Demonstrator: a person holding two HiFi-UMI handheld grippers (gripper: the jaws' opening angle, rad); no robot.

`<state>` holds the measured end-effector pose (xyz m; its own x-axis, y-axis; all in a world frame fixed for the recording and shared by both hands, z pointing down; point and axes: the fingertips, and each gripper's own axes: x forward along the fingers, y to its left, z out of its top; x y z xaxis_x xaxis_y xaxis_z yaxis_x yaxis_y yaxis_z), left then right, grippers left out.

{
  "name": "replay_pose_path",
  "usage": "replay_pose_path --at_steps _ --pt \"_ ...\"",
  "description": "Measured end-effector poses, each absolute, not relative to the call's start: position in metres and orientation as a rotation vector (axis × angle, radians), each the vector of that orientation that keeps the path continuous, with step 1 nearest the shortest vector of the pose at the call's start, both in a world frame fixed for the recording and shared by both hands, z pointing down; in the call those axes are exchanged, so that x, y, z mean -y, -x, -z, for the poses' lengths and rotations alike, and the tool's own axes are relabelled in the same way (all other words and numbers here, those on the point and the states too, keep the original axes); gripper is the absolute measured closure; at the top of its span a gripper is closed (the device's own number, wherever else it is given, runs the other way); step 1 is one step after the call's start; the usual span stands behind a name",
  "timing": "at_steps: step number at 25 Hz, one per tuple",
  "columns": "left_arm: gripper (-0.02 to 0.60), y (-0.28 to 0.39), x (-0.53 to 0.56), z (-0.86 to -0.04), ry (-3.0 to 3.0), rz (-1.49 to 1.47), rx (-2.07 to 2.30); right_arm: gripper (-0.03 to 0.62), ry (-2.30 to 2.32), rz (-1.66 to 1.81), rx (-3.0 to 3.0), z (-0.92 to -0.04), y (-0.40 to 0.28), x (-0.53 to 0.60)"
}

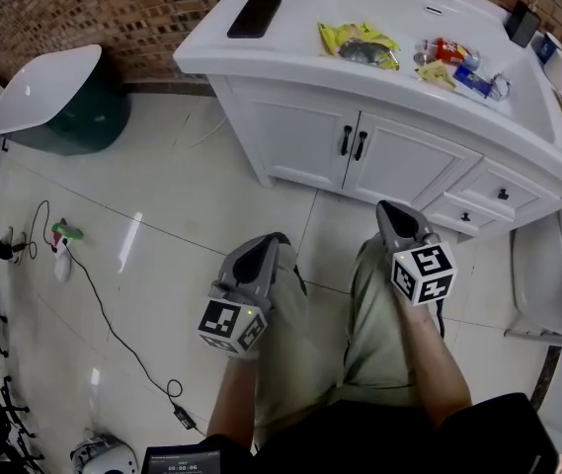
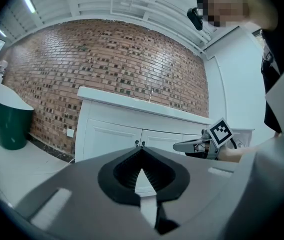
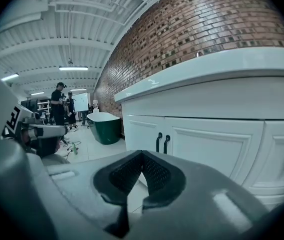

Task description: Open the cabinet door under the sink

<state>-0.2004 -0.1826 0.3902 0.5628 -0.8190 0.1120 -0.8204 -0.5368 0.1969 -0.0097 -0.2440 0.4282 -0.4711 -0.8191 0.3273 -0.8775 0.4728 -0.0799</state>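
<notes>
The white sink cabinet (image 1: 310, 131) stands ahead with both doors closed. Two black handles (image 1: 352, 143) sit side by side where the doors meet. The same handles show in the left gripper view (image 2: 140, 144) and in the right gripper view (image 3: 162, 143). My left gripper (image 1: 279, 237) is held low over the person's left leg, shut and empty, well short of the doors. My right gripper (image 1: 384, 207) is a little closer to the cabinet, below the right door, also shut with nothing in it. Both sets of jaws meet tip to tip (image 2: 142, 151) (image 3: 142, 155).
A phone (image 1: 255, 16) and snack packets (image 1: 360, 45) lie on the countertop. Drawers (image 1: 503, 194) sit right of the doors, a toilet (image 1: 557, 275) beyond them. A green bathtub (image 1: 53, 97) stands at the left. A cable (image 1: 103, 314) and a spray bottle (image 1: 61, 250) lie on the floor.
</notes>
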Motion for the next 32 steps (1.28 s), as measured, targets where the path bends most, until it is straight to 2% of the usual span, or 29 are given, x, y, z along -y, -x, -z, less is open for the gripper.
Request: replay_pose_path --at_steps 10,28,29,30,31,32 --pt "0.563 0.161 0.229 -0.409 -2.586 -0.218 1.3 0.603 -1.455 -0.418 2.364 -0.445 0.011 0.296" --pt "0.563 0.134 0.257 -0.41 -2.618 -0.179 1.224 0.603 -1.449 -0.318 2.29 -0.485 0.025 0.379" --pt "0.563 0.133 0.256 -0.411 -2.616 -0.191 1.226 0.587 -1.441 -0.321 2.262 -0.492 0.027 0.384" --pt "0.563 0.132 0.257 -0.412 -2.614 -0.195 1.227 0.521 -1.439 -0.323 2.235 -0.498 0.028 0.389" --pt "0.563 0.133 0.257 -0.411 -2.612 -0.191 1.227 0.507 -1.447 -0.32 2.215 -0.501 0.027 0.393" --pt "0.563 0.134 0.257 -0.41 -2.61 -0.178 1.226 0.52 -1.46 -0.311 2.202 -0.502 0.026 0.395"
